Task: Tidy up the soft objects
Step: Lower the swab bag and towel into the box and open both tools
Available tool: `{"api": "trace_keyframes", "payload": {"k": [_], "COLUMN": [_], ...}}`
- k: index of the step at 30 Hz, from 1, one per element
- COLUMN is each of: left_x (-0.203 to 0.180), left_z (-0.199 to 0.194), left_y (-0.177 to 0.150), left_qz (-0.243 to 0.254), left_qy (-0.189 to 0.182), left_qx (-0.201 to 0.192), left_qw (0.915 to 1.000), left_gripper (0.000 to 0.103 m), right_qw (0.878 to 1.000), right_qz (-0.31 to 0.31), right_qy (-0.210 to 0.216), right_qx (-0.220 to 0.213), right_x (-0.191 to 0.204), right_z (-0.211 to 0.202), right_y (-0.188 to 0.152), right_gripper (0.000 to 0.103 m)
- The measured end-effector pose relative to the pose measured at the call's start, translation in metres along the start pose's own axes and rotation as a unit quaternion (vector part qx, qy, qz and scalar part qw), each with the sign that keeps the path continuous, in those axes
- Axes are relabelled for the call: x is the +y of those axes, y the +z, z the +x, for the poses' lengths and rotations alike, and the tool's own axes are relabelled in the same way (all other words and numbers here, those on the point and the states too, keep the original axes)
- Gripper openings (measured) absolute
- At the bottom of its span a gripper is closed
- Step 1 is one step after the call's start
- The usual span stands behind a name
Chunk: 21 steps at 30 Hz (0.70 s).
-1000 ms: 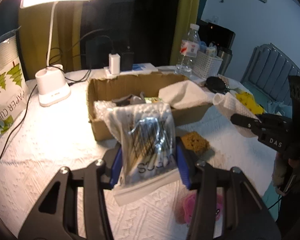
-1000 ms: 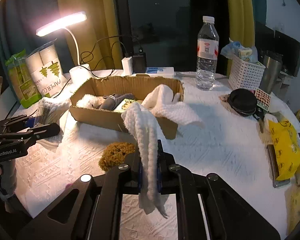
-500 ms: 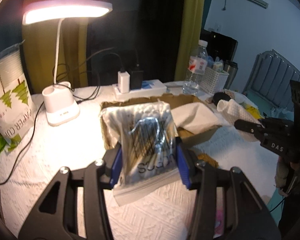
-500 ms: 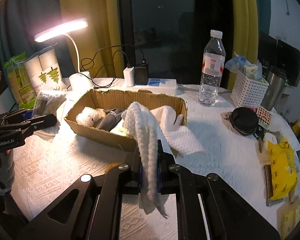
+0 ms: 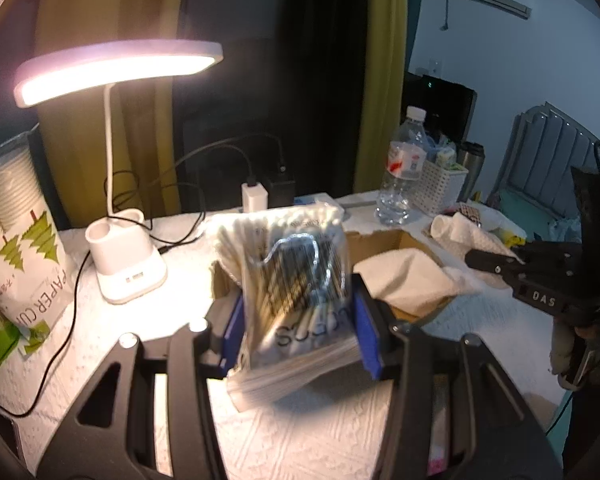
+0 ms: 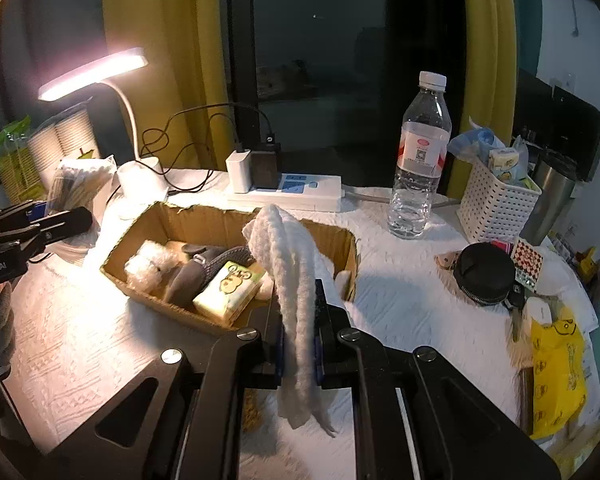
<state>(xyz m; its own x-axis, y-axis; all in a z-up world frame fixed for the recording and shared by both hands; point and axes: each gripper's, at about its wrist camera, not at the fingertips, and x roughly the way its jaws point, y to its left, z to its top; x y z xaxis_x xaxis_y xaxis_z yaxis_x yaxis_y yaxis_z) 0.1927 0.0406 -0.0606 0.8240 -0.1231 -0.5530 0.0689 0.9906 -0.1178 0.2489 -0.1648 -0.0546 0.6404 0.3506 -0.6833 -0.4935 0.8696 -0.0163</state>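
White-clothed tabletop (image 6: 400, 304) bears a half-filled cardboard box (image 6: 352, 252), while the left gripper (image 5: 296, 320) clasps a cotton-swab bag (image 5: 296, 280) and the right gripper (image 6: 300, 344) pinches a white towel (image 6: 292, 280), both probably bound there.

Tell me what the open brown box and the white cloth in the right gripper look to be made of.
Open brown box: corrugated cardboard, matte, judging by its torn, ragged rim. White cloth in the right gripper: likely cotton or microfibre towelling; its nubbly surface hangs limp.
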Motion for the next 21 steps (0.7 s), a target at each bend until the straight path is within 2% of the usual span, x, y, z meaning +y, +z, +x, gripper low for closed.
{"api": "trace_keyframes", "payload": {"k": [8, 21], "left_x": [0.004, 0.01], "left_z": [0.022, 0.065], "left_y": [0.0, -0.013], "left_qz": [-0.005, -0.01], "left_qy": [-0.001, 0.001], "left_qx": [0.01, 0.045], "left_qw": [0.9999, 0.9989], "left_gripper": [0.049, 0.049], "right_qw": [1.0, 0.998], "right_qz": [0.009, 0.005], "right_qy": [-0.005, -0.01], "right_qx": [0.015, 0.065], "right_x": [-0.006, 0.001], "right_z": [0.022, 0.077], "right_y": [0.002, -0.006], "right_gripper": [0.012, 0.012]}}
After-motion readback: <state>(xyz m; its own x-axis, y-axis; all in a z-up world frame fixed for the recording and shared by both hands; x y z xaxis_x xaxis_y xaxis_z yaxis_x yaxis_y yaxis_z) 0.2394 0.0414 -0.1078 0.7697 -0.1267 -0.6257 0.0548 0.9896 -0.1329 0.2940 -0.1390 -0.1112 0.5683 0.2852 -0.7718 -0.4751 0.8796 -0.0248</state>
